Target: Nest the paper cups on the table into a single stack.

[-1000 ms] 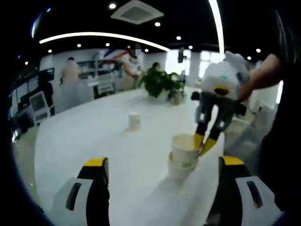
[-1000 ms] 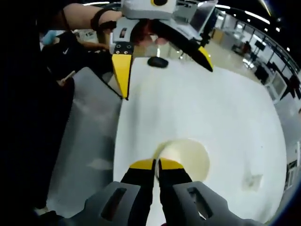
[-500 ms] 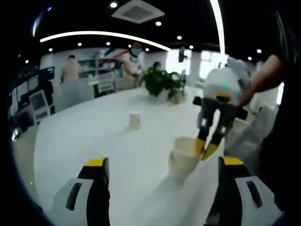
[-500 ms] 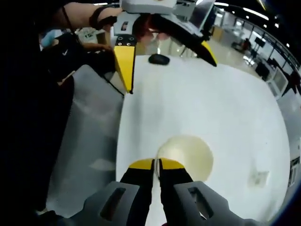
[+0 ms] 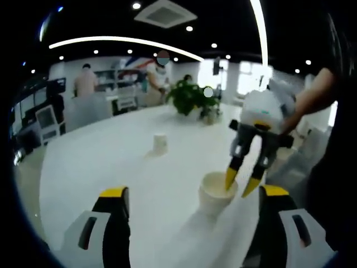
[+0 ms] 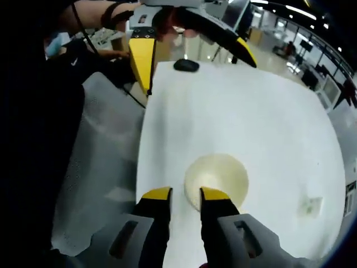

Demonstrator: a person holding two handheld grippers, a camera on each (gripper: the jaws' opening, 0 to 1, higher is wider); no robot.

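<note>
A nested stack of white paper cups [image 5: 216,193] stands near the table's edge, seen from above as an open mouth [image 6: 218,176]. My right gripper [image 6: 186,195] is open and straddles the stack's near rim, one finger inside the cup and one outside; it also appears from the side [image 5: 243,182]. My left gripper [image 5: 194,192] is open and empty, low in front of the stack, and it hangs over the table's far end [image 6: 198,75]. A single upside-down paper cup [image 5: 160,143] stands alone further along the table.
The long white table [image 5: 100,162] runs toward a potted plant [image 5: 192,97]. A dark mouse-like object [image 6: 185,65] lies at the table's end. A grey covered seat [image 6: 100,162] borders the table's edge. People stand in the background.
My right gripper has opened and let go of the upper cup's rim. That cup has sunk fully into the lower one, so the stack stands shorter. The left gripper has stayed put.
</note>
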